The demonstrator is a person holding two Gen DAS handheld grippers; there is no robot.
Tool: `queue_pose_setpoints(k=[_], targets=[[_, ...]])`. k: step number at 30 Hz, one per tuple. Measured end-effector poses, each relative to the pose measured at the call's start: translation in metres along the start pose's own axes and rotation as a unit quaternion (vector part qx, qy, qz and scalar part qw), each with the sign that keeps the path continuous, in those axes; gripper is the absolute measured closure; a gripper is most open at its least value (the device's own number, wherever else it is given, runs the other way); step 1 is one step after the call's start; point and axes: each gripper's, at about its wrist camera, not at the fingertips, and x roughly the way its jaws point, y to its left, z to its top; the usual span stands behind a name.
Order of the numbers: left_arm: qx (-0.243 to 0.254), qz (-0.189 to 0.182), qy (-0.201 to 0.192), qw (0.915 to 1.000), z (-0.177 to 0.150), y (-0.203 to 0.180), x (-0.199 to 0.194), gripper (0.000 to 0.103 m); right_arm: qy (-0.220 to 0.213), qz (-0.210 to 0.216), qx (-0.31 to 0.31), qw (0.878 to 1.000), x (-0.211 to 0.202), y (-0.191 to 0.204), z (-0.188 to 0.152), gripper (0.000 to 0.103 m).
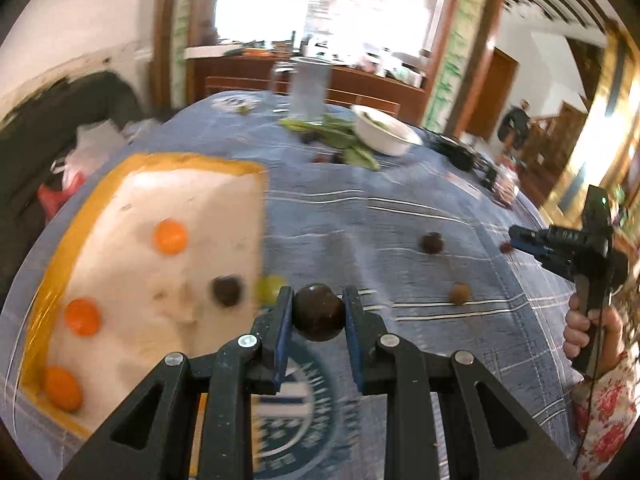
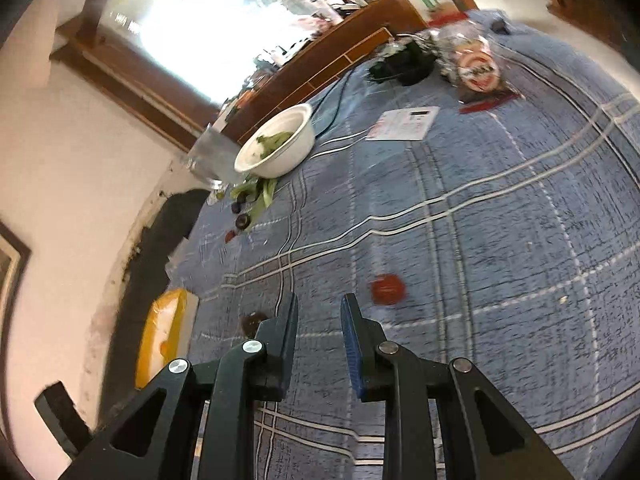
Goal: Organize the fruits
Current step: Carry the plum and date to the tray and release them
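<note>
My left gripper (image 1: 319, 307) is shut on a dark brown round fruit (image 1: 319, 317), held above the blue cloth beside the yellow-rimmed white tray (image 1: 192, 184). The tray holds three orange fruits (image 1: 171, 236) and a dark fruit (image 1: 227, 290); a green fruit (image 1: 271, 289) sits at its right edge. Loose on the cloth are a dark fruit (image 1: 432, 243), a tan fruit (image 1: 459, 293) and a small red fruit (image 1: 505, 247). My right gripper (image 2: 319, 320) is open and empty above the cloth, also showing in the left wrist view (image 1: 520, 239). A red fruit (image 2: 387, 289) lies just ahead to its right.
A white bowl (image 2: 280, 136) with greens stands at the far side, with loose leaves (image 1: 340, 136) and dark fruits (image 2: 241, 221) beside it. A clear jar (image 1: 310, 88), a paper card (image 2: 404, 123), black cables and a plastic bag (image 2: 476, 64) lie on the table.
</note>
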Motion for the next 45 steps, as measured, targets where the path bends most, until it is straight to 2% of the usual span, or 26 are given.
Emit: queue_pose_setpoints(k=[4,8,11,15,18,20,21,24,27,30,32,35,36,38,40,41,42,45], targets=[[-0.024,0.006,-0.005,0.9997,-0.008,0.028,-0.014,0.080,-0.034,-0.132,-0.069,0.988,0.006,0.019,0.006,0.079],[-0.043,0.010,-0.012,0.9990,-0.012,0.046,-0.023,0.079,-0.029,-0.192,-0.070,0.979,0.016,0.010,0.008,0.078],[-0.050,0.014,-0.016,0.9985,-0.014,0.053,-0.027,0.079,-0.016,-0.192,-0.046,0.980,0.019,-0.009,0.009,0.078],[-0.058,0.016,-0.013,0.9981,-0.016,0.056,-0.027,0.079,-0.007,-0.183,-0.053,0.982,0.028,-0.018,0.015,0.078],[-0.056,0.019,-0.013,0.9982,-0.018,0.055,-0.029,0.079,-0.009,-0.210,-0.075,0.975,0.039,-0.010,0.019,0.078],[-0.056,0.023,-0.016,0.9981,-0.019,0.056,-0.033,0.079,-0.008,-0.216,-0.078,0.973,0.039,-0.005,0.014,0.084],[-0.057,0.023,-0.017,0.9980,-0.018,0.057,-0.033,0.079,-0.004,-0.213,-0.077,0.974,0.040,-0.004,0.013,0.094],[-0.072,0.018,-0.024,0.9970,-0.014,0.068,-0.041,0.079,-0.008,-0.184,-0.057,0.981,0.027,-0.001,0.009,0.095],[-0.081,0.016,-0.032,0.9961,-0.009,0.076,-0.047,0.079,-0.024,-0.148,-0.069,0.986,0.007,0.020,0.008,0.095],[-0.089,0.015,-0.044,0.9949,-0.007,0.084,-0.054,0.079,-0.032,-0.071,-0.064,0.995,-0.016,0.046,0.009,0.095],[-0.090,0.021,-0.045,0.9947,-0.008,0.088,-0.054,0.079,-0.029,-0.035,-0.061,0.997,-0.024,0.064,0.010,0.095],[-0.102,0.019,-0.039,0.9939,-0.013,0.097,-0.052,0.079,-0.022,-0.010,-0.080,0.996,-0.026,0.091,0.009,0.094],[-0.103,0.020,-0.038,0.9937,-0.014,0.098,-0.052,0.079,-0.024,-0.023,-0.090,0.995,-0.025,0.096,0.009,0.094],[-0.106,0.019,-0.036,0.9935,-0.018,0.102,-0.052,0.079,-0.036,-0.084,-0.123,0.988,-0.021,0.097,0.014,0.090],[-0.106,0.020,-0.038,0.9934,-0.020,0.104,-0.054,0.079,-0.040,-0.158,-0.123,0.979,-0.014,0.075,0.018,0.052],[-0.106,0.022,-0.040,0.9933,-0.020,0.105,-0.055,0.079,-0.041,-0.181,-0.113,0.976,-0.011,0.059,0.020,0.047],[-0.107,0.023,-0.040,0.9932,-0.020,0.105,-0.055,0.079,-0.034,-0.193,-0.099,0.976,-0.007,0.043,0.022,0.047],[-0.110,0.021,-0.033,0.9932,-0.020,0.105,-0.049,0.079,-0.012,-0.203,-0.053,0.978,0.006,-0.001,0.029,0.047]])
